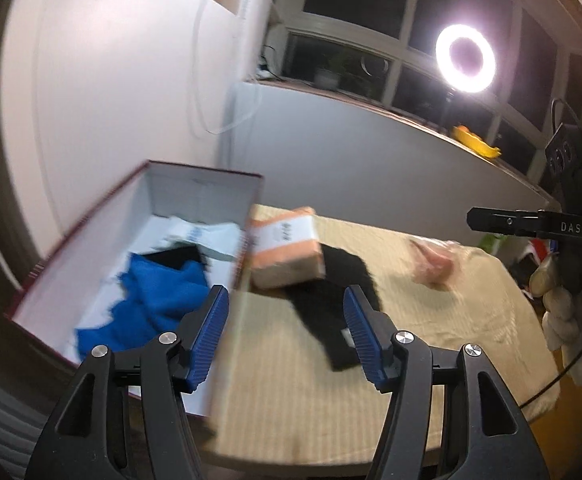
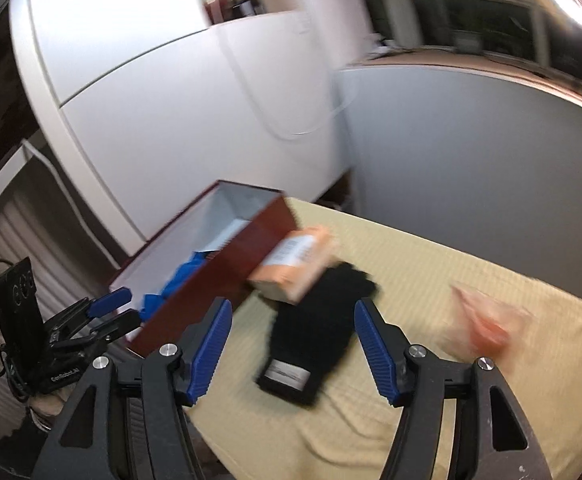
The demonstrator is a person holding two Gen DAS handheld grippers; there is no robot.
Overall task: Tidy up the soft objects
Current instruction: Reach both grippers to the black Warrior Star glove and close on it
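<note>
Both hand-held grippers spread, nothing btwn pads: left hand-held gripper (image 1: 285, 334) over box edge, right hand-held gripper (image 2: 293, 346) above black sock (image 2: 315, 320) on the counter (image 2: 431, 360). Blue cloth (image 1: 159, 304) lies in the red box (image 2: 219, 280); orange tissue pack (image 1: 287, 248) just beside box, partly on sock.

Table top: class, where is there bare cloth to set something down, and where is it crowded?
Bare: the beige tablecloth between the black garment and pink bag, and the near strip before the black garment. Crowded: beside the red box, where the orange pack overlaps the garment.
</note>
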